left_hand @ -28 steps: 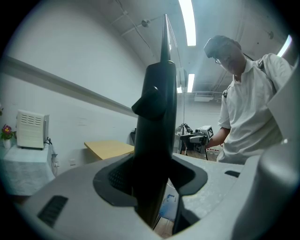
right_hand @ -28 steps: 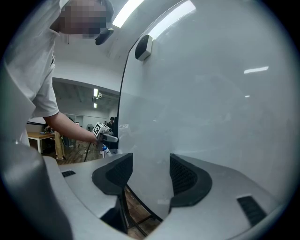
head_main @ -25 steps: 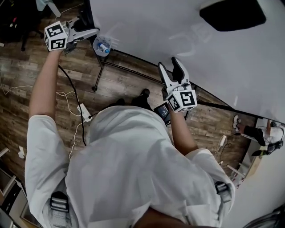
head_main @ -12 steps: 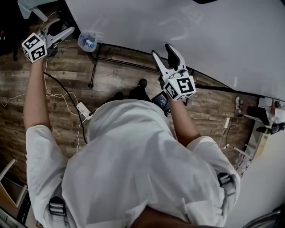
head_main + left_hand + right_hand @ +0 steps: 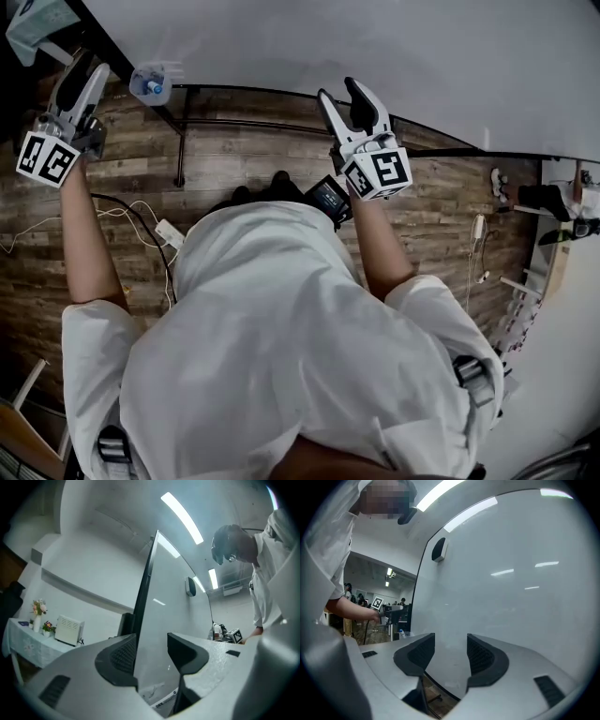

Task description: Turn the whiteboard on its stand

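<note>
Whiteboard (image 5: 375, 37) edge was straddled, unclamped, by left gripper (image 5: 82, 73), upper left, jaws just narrowed | right gripper (image 5: 338, 89) jaws were narrowed too, apart, nothing held, top centre

Glossy, smooth whiteboard (image 5: 375, 37) above matt wood-plank floor (image 5: 253, 159).

Above the wooden floor (image 5: 234, 159), the left tool (image 5: 82, 70) is at the left edge of the whiteboard (image 5: 375, 37) and the right tool (image 5: 345, 97) at its lower edge. Both have jaws apart, just closing somewhat (what lies between is unclear). A clear cup (image 5: 150, 82) sits near the corner.
</note>
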